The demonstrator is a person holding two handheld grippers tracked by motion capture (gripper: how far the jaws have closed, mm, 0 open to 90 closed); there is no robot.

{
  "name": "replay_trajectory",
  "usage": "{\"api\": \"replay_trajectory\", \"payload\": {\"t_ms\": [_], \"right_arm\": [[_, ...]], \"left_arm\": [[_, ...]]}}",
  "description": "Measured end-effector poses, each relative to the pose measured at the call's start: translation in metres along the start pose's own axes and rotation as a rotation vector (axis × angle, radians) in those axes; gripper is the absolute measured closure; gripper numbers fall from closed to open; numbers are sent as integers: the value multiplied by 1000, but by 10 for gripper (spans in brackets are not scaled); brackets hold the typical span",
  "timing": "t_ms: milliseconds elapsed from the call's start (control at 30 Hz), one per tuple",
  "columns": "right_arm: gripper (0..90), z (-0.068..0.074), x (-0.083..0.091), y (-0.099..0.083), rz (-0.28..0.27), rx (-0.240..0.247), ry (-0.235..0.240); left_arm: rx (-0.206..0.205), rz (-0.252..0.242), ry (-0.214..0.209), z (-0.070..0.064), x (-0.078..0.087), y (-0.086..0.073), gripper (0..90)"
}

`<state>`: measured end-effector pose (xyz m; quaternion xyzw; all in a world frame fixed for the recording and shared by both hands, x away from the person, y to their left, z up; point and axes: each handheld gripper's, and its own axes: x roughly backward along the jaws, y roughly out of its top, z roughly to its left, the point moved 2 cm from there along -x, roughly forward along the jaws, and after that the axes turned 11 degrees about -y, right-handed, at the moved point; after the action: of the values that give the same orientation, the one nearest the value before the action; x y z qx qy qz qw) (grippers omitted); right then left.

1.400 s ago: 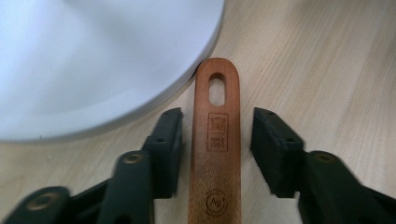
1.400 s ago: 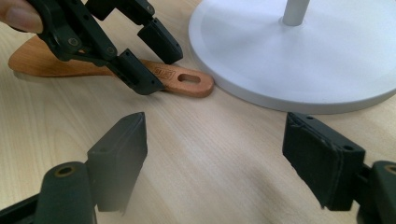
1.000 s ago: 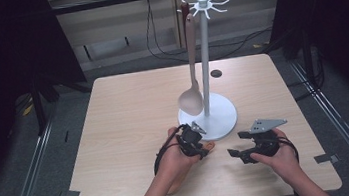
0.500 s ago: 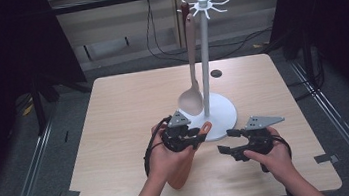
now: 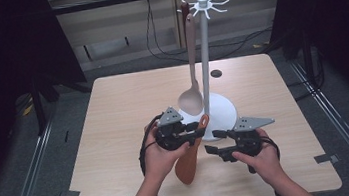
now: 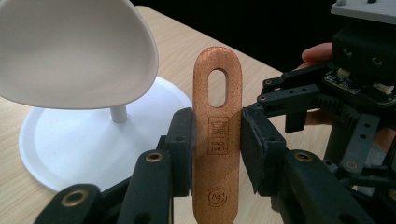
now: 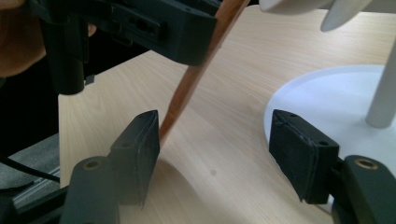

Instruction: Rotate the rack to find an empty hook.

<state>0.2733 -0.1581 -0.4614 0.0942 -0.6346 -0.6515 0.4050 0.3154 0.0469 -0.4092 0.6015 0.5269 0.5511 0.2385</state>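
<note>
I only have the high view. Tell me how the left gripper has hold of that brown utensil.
Observer: The left gripper is shut on the brown spatula, its pads pressing the two edges of the handle just below the hanging slot.
Operator: Report the right gripper.
Observer: The right gripper is open; the spatula's handle passes just beside one pad, nothing is gripped.
Operator: Say what is printed on the handle.
Observer: A small stamped mark sits between the pads and a round one lower down; both are too small to read.
</note>
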Motion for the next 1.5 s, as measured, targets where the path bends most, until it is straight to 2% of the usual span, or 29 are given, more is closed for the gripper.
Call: {"api": "replay_trajectory", "payload": {"t_ms": [200,267,400,567,767,800,867,900,933,967,1000,1033,1067,1100,1167,1267,1333,1367,1400,1500], "right_arm": [[345,10,-6,8,-25,0,26],[346,12,-8,9,-37,5,21],[359,14,-12,12,-63,1,7],[413,17,-14,15,-82,2,-3],[578,17,-15,18,-121,-12,-57],[676,17,-15,19,-128,-8,-65],[768,18,-15,21,-142,13,-66],[810,19,-15,22,-158,25,-96],[809,18,-13,23,-161,26,-104],[838,16,-12,23,-164,5,-101],[840,15,-11,23,-175,-10,-92],[840,15,-9,25,-172,32,-112],[841,15,-8,26,-173,47,-112],[841,16,-6,27,-177,49,-110],[842,17,-3,31,-183,57,-98],[841,15,0,36,-188,61,-93],[841,12,4,39,-194,60,-94],[841,11,6,40,-194,57,-93],[841,10,8,40,-197,52,-95],[841,6,12,42,-201,40,-93]], "left_arm": [[10,-46,-3,0,7,4,660],[16,-68,-10,-1,8,4,660],[5,-63,-4,-1,10,7,660],[6,-88,-2,-2,12,9,660],[-1,-109,1,-6,15,14,660],[0,-120,-6,-6,15,15,660],[6,-126,-3,-7,15,16,660],[4,-129,-1,-7,16,17,661],[-16,-140,6,-6,20,17,820],[4,-157,-13,-5,21,17,900],[-6,-161,-10,-4,23,18,900],[-7,-164,-5,-5,23,18,894],[6,-173,-13,-4,24,19,876],[14,-169,-12,-4,24,19,856],[-1,-168,19,-4,23,19,818],[-6,-178,27,-4,21,19,733],[-1,-167,31,-2,22,17,730],[3,-155,54,-1,22,16,719],[3,-162,45,1,22,15,701],[0,-148,79,5,19,12,608]]}}
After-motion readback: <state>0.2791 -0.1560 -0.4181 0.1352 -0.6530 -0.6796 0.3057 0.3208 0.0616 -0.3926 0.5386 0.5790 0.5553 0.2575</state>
